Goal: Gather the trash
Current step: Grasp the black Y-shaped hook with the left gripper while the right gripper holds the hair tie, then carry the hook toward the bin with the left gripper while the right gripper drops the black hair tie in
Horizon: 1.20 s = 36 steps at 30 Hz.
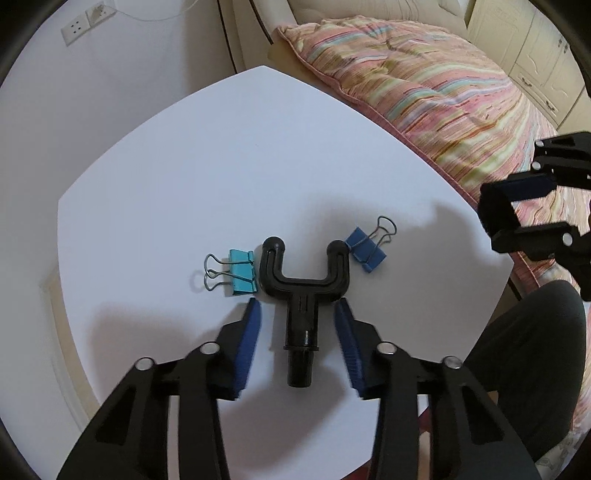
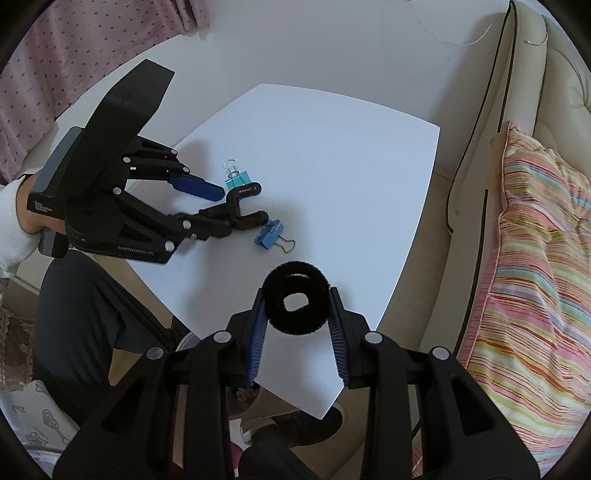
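Observation:
A black Y-shaped plastic fork piece [image 1: 303,291] lies on the white table [image 1: 221,166], also seen in the right wrist view [image 2: 243,210]. A teal binder clip [image 1: 240,272] lies just left of it and a dark blue binder clip [image 1: 365,250] just right. My left gripper [image 1: 297,308] is open, its fingers on either side of the piece's stem without touching. My right gripper [image 2: 297,295] is shut on a black fuzzy hair tie [image 2: 297,302], held above the table's near corner.
A striped pink quilt [image 1: 443,110] lies on the cream sofa [image 2: 498,147] beside the table. The person's dark trouser leg [image 1: 524,362] is at the table's near edge. A wall socket [image 1: 75,27] is behind the table.

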### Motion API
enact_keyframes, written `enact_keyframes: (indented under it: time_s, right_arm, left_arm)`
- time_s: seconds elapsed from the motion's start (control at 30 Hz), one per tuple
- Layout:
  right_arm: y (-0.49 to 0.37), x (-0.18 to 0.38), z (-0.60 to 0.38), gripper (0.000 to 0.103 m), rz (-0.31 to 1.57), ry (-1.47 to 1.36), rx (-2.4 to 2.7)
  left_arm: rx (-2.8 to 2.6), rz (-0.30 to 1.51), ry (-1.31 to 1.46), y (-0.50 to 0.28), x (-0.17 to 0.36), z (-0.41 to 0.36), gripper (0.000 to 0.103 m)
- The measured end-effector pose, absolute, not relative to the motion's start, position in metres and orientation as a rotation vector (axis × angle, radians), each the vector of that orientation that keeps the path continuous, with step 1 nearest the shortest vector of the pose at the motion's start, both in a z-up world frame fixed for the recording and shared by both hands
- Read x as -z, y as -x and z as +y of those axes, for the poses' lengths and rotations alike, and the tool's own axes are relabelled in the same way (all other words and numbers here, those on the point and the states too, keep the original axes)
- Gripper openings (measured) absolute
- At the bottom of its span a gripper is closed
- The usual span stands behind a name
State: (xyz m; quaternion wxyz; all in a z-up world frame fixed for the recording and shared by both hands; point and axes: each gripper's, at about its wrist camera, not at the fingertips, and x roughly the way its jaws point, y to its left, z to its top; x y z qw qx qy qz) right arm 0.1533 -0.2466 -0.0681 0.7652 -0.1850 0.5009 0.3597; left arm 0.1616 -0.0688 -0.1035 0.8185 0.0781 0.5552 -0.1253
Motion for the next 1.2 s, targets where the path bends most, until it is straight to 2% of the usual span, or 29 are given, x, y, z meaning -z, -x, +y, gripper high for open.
enact_keyframes:
  time_s: [0.03, 0.1, 0.67, 1.2]
  right_arm:
    - [-0.153, 0.069, -0.246, 0.032, 1.089, 0.402, -0.782]
    - [-0.153, 0.069, -0.246, 0.032, 1.089, 0.402, -0.784]
    - [-0.147, 0.065, -0.239, 0.032, 1.069, 0.406, -0.795]
    - [-0.099, 0.023, -0.217, 0.032, 0.956, 0.403, -0.847]
  left_arm:
    - [0.263, 1.184, -0.167, -0.163, 0.103, -0.069, 0.032]
    - [0.263, 1.188, -0.162, -0.163, 0.103, -0.068, 0.017]
    - [0.254, 1.109, -0.159, -0.147, 0.082, -0.069, 0.016]
    - [0.205, 0.957, -0.132, -0.065, 0.024, -0.062, 0.016]
